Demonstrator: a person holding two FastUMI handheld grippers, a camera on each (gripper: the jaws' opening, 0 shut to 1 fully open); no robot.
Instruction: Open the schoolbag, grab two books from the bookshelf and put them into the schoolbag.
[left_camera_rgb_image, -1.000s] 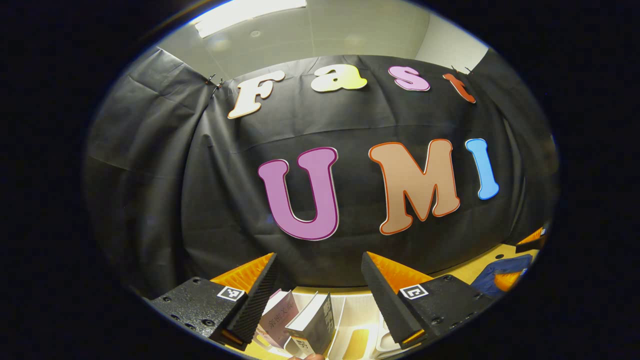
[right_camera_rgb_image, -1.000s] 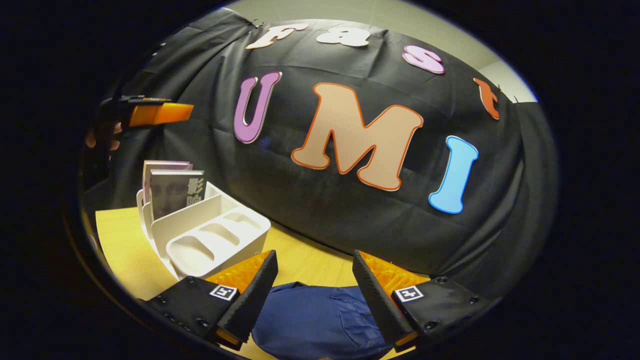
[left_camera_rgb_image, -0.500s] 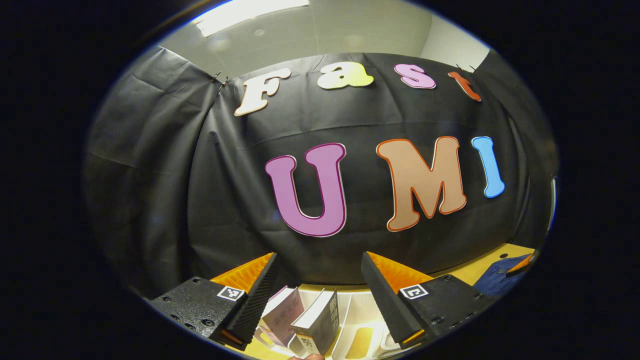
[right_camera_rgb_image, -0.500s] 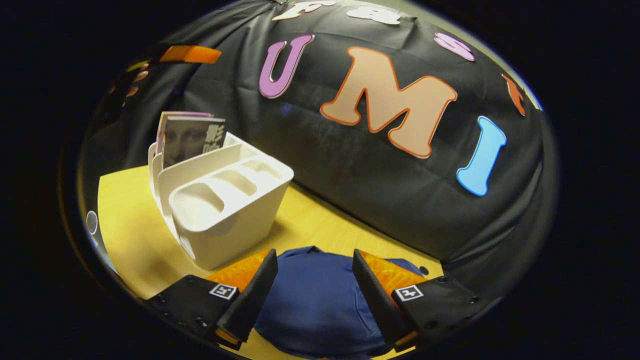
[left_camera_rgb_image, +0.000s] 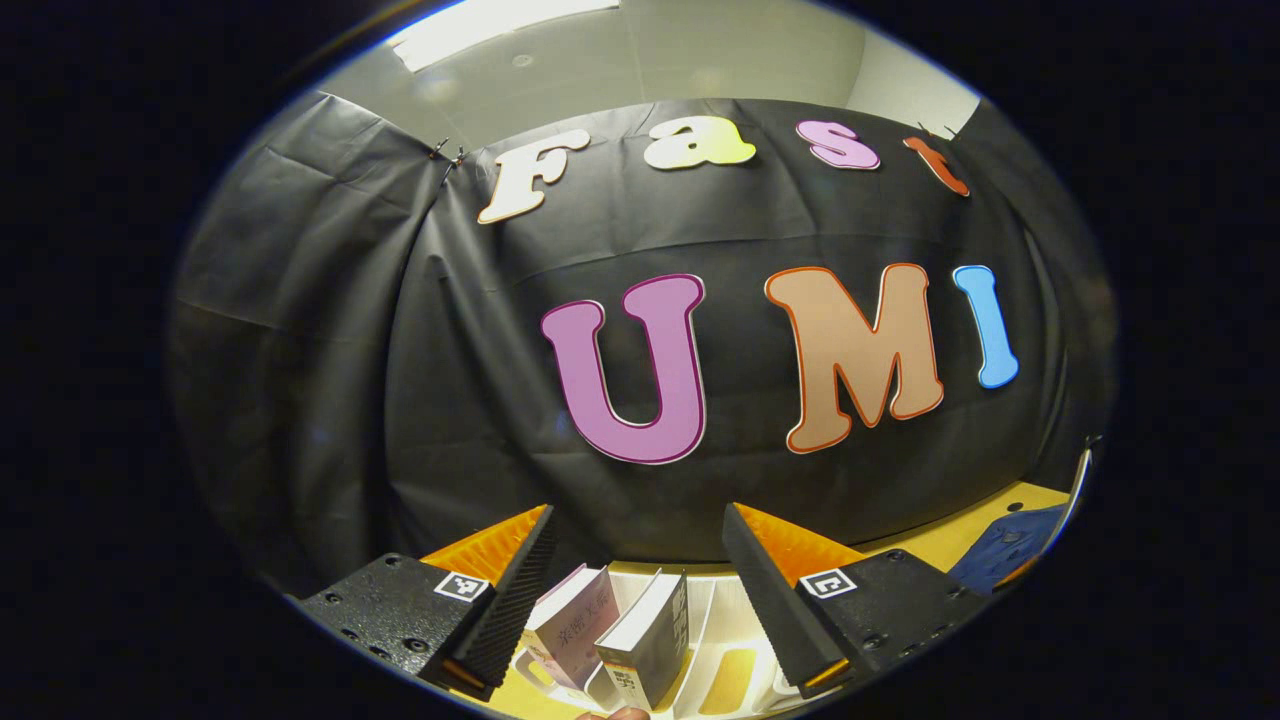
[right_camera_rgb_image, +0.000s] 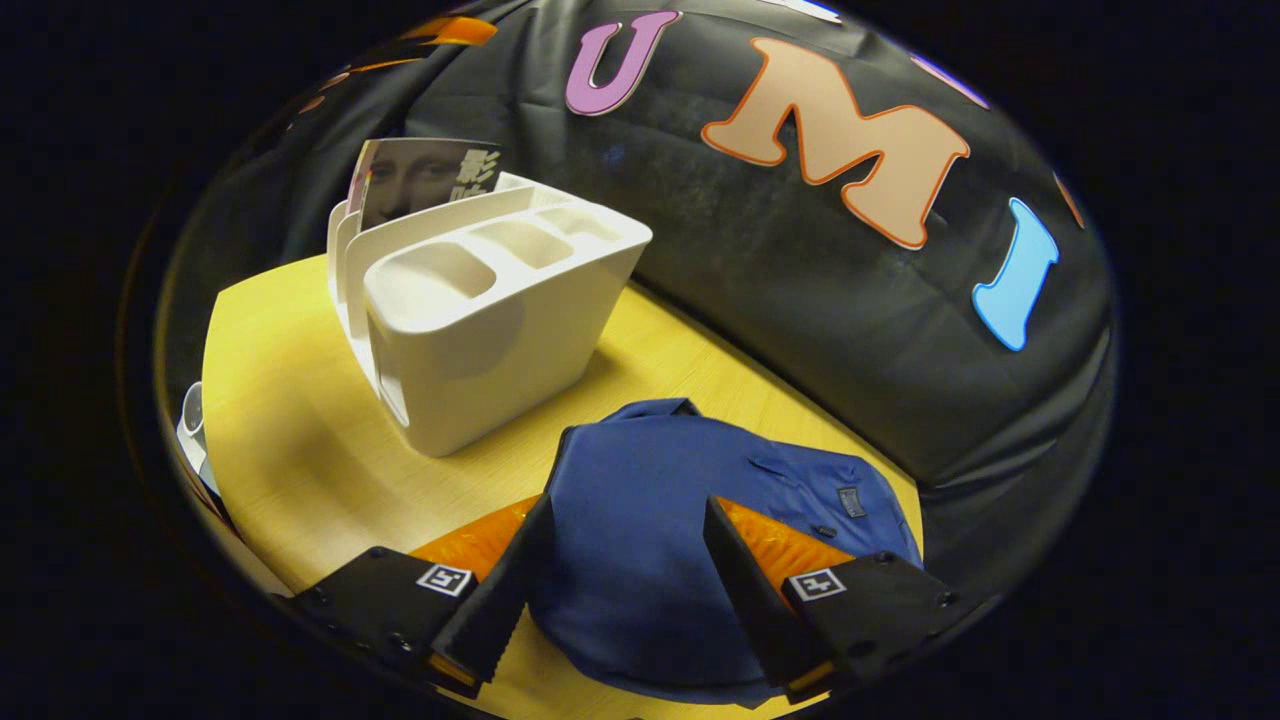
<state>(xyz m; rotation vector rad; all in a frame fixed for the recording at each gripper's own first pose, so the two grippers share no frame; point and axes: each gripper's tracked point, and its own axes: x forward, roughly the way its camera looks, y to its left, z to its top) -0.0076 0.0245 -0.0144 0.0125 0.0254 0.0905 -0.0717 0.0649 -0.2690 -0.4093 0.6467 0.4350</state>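
Note:
In the right gripper view a blue schoolbag (right_camera_rgb_image: 660, 510) lies flat on the yellow table (right_camera_rgb_image: 290, 440), and my right gripper (right_camera_rgb_image: 625, 570) hangs open just above it with nothing between its fingers. A white bookshelf (right_camera_rgb_image: 480, 310) stands to the left of the bag, with a dark-covered book (right_camera_rgb_image: 425, 175) upright in its far slot. In the left gripper view my left gripper (left_camera_rgb_image: 640, 590) is open high above the bookshelf (left_camera_rgb_image: 725, 640). Two books, a pale one (left_camera_rgb_image: 570, 630) and a dark one (left_camera_rgb_image: 645, 640), lean in it below the fingers. The schoolbag (left_camera_rgb_image: 1005, 560) shows at the far right.
The black cloth wall runs close behind the table on the far side. The bookshelf's front compartments (right_camera_rgb_image: 470, 260) hold nothing. The left gripper's finger (right_camera_rgb_image: 440, 30) shows high at the top left of the right gripper view.
My right gripper has tilted down and moved over the schoolbag, so the bag and bookshelf show fuller. My left gripper has drifted slightly, bringing the two books more into sight below it.

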